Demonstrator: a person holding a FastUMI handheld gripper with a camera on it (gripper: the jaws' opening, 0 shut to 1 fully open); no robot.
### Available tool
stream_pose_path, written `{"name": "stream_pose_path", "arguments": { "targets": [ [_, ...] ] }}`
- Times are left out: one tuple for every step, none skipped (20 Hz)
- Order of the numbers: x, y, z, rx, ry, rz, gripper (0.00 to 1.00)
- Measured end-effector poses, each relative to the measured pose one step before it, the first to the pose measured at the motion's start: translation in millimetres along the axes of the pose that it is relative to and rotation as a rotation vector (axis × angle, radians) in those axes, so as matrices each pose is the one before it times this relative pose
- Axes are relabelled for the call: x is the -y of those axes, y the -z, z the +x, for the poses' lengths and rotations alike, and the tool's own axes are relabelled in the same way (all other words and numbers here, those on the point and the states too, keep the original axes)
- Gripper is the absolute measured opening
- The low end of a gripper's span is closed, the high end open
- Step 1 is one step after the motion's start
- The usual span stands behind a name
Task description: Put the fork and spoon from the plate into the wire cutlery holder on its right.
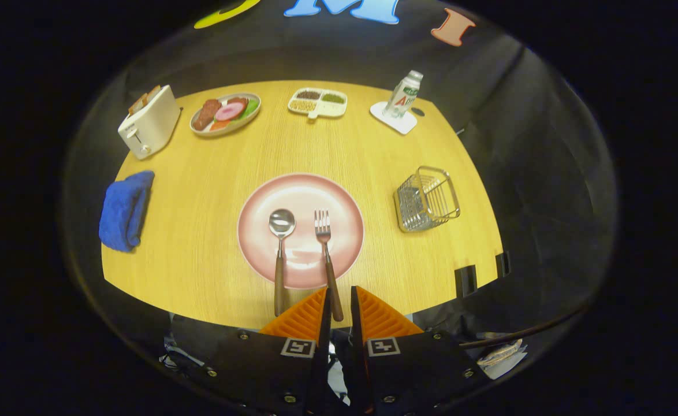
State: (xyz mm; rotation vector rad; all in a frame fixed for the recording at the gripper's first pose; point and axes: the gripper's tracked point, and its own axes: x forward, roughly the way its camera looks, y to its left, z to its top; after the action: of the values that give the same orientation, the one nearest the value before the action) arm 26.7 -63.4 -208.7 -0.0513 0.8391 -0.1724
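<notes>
Gripper (339, 296) hovers short of the plate (347, 199), fingers slightly parted, empty; spoon (280, 242) and fork (325, 248) on plate, holder (427, 199) right.

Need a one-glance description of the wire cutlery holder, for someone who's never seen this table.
Start at the round pink plate on the wooden table, just beyond the gripper, whose fingers stand slightly apart. Right of the plate, apart from it, sits the silver wire cutlery holder: the only see-through metal basket there.
</notes>
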Motion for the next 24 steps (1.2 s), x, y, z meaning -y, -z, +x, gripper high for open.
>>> {"name": "stream_pose_path", "arguments": {
  "targets": [
    [-2.39,6.42,7.85,-0.03415,-0.01612,0.00159,0.19],
    [-2.09,4.55,5.53,-0.02726,-0.01375,-0.00183,0.19],
    [-0.11,5.63,6.92,-0.02626,-0.00369,-0.00724,0.19],
    [1.57,4.75,5.28,-0.02704,0.00563,-0.01285,0.19],
    [1.41,6.38,5.09,-0.02443,0.00944,-0.01821,0.19],
    [1.05,3.5,5.13,-0.01803,0.00791,-0.01779,0.19],
    [0.69,2.47,4.74,-0.01198,0.00546,-0.01251,0.19],
    [-0.15,0.56,4.17,-0.00851,0.00017,-0.00687,0.19],
    [-1.77,0.72,4.13,-0.00491,-0.0067,-0.0064,0.19],
    [0.69,-0.79,2.98,-0.00384,0.0035,-0.00701,0.19],
    [1.45,0.08,3.06,-0.00448,0.00663,-0.00792,0.19],
    [1.43,-0.22,2.57,-0.00649,0.00439,-0.00855,0.19],
    [0.83,-0.4,3.83,-0.00446,0.0034,-0.00475,0.19],
    [-0.27,-1.58,3.31,-0.00074,-0.00441,-0.00095,0.19],
    [-1.17,-0.24,5.05,-0.00153,-0.00763,-0.00115,0.19],
    [-0.41,-0.28,3.48,-0.00663,-0.00432,-0.0034,0.19],
    [0.5,1.12,4.75,-0.00918,0.00149,-0.00651,0.19],
    [0.24,1.08,3.73,-0.01094,-0.00032,-0.00675,0.19],
    [-0.7,0.67,4.14,-0.00677,-0.00348,-0.00475,0.19],
    [-1.39,-0.04,3.31,-0.00608,-0.00596,-0.00283,0.19],
    [0.0,1.26,3.7,-0.00599,0.00276,-0.00503,0.19],
    [1.85,0.48,1.36,-0.0064,0.01141,-0.00642,0.19],
    [-0.66,1.19,0.87,-0.00541,-0.00336,-0.01165,0.19],
    [0.24,-1.34,-0.13,-0.00923,0.00303,-0.00015,0.16]
  ]
}}
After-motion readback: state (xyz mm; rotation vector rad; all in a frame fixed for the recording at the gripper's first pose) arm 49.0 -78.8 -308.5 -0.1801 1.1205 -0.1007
